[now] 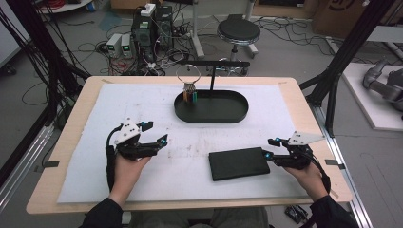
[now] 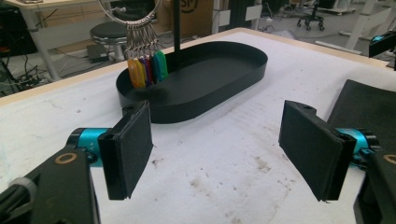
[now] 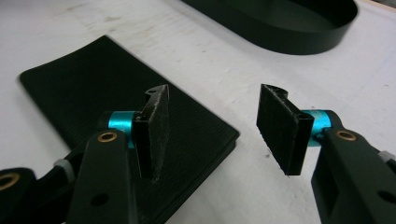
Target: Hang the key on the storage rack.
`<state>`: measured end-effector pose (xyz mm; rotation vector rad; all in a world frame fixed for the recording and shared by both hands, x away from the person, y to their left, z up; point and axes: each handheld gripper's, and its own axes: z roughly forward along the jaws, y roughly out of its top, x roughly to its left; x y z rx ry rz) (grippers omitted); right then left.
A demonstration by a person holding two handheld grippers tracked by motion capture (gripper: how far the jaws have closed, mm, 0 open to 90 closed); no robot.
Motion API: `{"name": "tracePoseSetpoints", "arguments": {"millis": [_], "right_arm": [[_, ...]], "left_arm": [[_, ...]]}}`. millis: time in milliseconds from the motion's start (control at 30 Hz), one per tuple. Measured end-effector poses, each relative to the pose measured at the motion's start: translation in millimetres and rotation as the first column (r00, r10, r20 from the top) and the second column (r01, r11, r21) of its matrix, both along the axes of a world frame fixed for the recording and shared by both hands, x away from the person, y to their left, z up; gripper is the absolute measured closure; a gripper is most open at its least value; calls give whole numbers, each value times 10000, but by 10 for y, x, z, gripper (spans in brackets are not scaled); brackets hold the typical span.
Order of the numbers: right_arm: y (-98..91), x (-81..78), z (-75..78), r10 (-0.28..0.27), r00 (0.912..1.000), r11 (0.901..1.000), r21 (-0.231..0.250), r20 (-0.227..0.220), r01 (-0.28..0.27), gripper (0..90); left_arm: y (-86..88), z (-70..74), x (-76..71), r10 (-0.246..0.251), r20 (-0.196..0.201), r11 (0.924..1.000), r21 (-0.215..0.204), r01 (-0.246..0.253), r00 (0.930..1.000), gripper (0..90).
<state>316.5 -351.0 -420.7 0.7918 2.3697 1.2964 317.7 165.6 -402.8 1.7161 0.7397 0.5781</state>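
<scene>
Key ring [image 2: 130, 9] top — cropped.

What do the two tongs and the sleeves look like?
Both tongs, left and right, are black two-jaw frames with teal collars behind flat black pads. Brass-coloured rivets mark the arms. Each carries a grey three-cornered plate on top, and a black cable trails along the left wrist. The right pads look scuffed and dusty. The sleeves are dark.
</scene>
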Motion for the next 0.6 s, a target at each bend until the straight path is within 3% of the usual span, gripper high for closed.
{"name": "tracePoseSetpoints", "arguments": {"millis": [33, 67, 133, 167, 200, 233, 300, 400, 467, 600], "right_arm": [[-30, -40, 3, 463, 9989, 9989, 9, -10, -463, 449], [-30, -40, 3, 463, 9989, 9989, 9, -10, -463, 449], [-51, -82, -11, 1137, 9935, 9935, -35, -58, -1138, 450], [-64, -134, -48, 1826, 9831, 9824, -369, -133, -1829, 460], [-64, -134, -48, 1826, 9831, 9824, -369, -133, -1829, 460], [-74, -163, -82, 2203, 9753, 9732, -641, -162, -2209, 477], [-80, -177, -100, 2350, 9718, 9690, -741, -176, -2357, 478], [-85, -214, -145, 2869, 9580, 9510, -1205, 1, -2848, 501], [-81, -219, -149, 2914, 9566, 9488, -1279, 29, -2887, 504], [-57, -224, -185, 3157, 9488, 9349, -1736, 88, -3094, 520]], "left_arm": [[-11, 0, 3, -48, -5, 10000, 13, 48, 10000, 257], [-23, -3, 4, -39, -24, 10000, -23, 39, 10000, 257], [-31, -6, 14, -105, -49, 9999, -10, 105, 9999, 257], [-33, -9, 22, -105, -49, 9999, -12, 105, 9999, 257], [-33, -10, 24, -110, -67, 9999, -21, 110, 9999, 257], [-36, -12, 28, -114, -78, 9999, -81, 114, 9999, 256], [-37, -13, 35, -148, -115, 9998, -150, 147, 9998, 257], [-46, -20, 39, -173, -149, 9998, -138, 171, 9997, 257], [-56, -22, 38, -220, -167, 9996, -165, 217, 9996, 257], [-62, -25, 32, -209, -174, 9997, -154, 206, 9996, 257]]}}
